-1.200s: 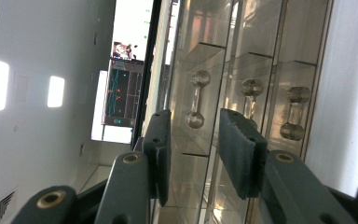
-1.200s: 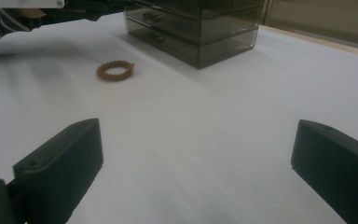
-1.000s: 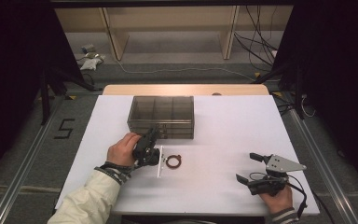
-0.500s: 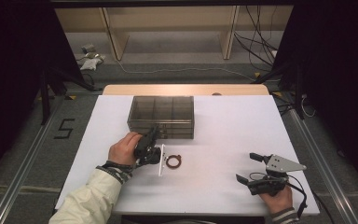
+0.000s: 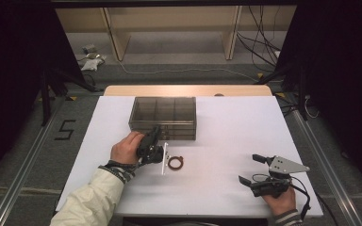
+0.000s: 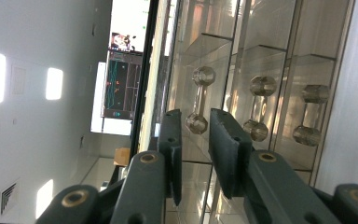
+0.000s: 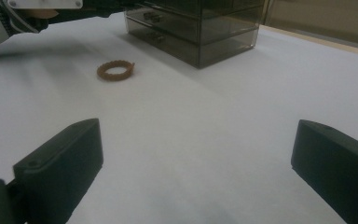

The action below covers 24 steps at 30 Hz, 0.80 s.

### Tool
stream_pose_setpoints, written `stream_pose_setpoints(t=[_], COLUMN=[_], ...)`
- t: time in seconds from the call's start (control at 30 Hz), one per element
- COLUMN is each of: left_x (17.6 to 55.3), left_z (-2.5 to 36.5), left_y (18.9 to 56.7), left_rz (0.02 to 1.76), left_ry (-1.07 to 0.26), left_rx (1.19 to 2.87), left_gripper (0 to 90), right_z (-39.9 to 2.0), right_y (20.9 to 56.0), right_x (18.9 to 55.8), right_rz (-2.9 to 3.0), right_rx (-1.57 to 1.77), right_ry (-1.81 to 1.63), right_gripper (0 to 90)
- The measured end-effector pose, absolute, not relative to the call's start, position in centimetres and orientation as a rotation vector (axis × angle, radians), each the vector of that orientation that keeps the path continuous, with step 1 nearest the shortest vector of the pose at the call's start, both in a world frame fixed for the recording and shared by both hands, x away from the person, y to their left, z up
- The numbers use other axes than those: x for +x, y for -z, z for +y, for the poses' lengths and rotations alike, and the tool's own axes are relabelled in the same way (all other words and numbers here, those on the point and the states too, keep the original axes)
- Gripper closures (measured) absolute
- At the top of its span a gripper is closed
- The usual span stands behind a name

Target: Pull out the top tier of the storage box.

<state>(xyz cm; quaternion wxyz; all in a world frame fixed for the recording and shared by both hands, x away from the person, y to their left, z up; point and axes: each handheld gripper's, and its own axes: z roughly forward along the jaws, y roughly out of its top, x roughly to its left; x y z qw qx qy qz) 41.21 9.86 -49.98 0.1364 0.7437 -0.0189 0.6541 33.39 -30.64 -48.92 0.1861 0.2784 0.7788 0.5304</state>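
Table (image 5: 226, 117): one, white-topped, carrying everything.
Drawer box (image 5: 163, 117): one, smoky clear, sitting mid-table; three knob handles (image 6: 201, 100) showing on its front.
Left gripper (image 5: 152, 137): rolled sideways, pointing at the drawer front, jaws closing around the nearest handle, not yet pressing it.
Right gripper (image 5: 253, 170): resting low on the table, well apart, jaws spread wide, gripping nothing.
Bracelet (image 5: 175, 163): one, brown, lying just right of the left gripper.
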Motion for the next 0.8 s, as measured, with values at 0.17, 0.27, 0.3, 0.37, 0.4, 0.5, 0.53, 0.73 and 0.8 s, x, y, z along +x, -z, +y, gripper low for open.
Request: stream_pose_setpoints(t=[0.17, 0.27, 0.3, 0.37, 0.4, 0.5, 0.53, 0.73, 0.8], left_x=[41.41, 41.43, 41.44, 41.45, 41.45, 41.46, 41.47, 41.49, 41.50], left_z=[9.75, 9.71, 9.70, 9.70, 9.70, 9.68, 9.69, 9.74, 9.75], left_y=[49.93, 49.86, 49.83, 49.83, 49.83, 49.86, 49.86, 49.81, 49.82], left_rz=[-0.067, -0.072, -0.080, -0.086, -0.086, -0.090, -0.092, -0.087, -0.087], left_ry=[-1.891, -1.891, -1.892, -1.889, -1.890, -1.889, -1.888, -1.875, -1.874], left_rx=[2.154, 2.159, 2.161, 2.165, 2.165, 2.169, 2.169, 2.171, 2.168], left_gripper=[75.7, 75.8, 75.9, 76.1, 76.3, 77.6, 78.0, 79.5, 79.7], right_z=[-30.63, -30.63, -30.63, -30.63, -30.63, -30.63, -30.62, -30.63, -30.63], right_y=[48.93, 48.93, 48.93, 48.93, 48.93, 48.93, 48.93, 48.93, 48.93], right_x=[33.41, 33.41, 33.41, 33.41, 33.41, 33.41, 33.41, 33.40, 33.40], right_rz=[2.194, 2.196, 2.196, 2.197, 2.196, 2.196, 2.195, 2.197, 2.194], right_rx=[0.787, 0.787, 0.787, 0.787, 0.786, 0.787, 0.786, 0.786, 0.785], right_ry=[-1.494, -1.495, -1.495, -1.495, -1.495, -1.494, -1.495, -1.493, -1.496], right_gripper=[3.2, 3.2, 3.2, 3.2, 3.2, 3.2, 3.2, 3.2, 3.2])
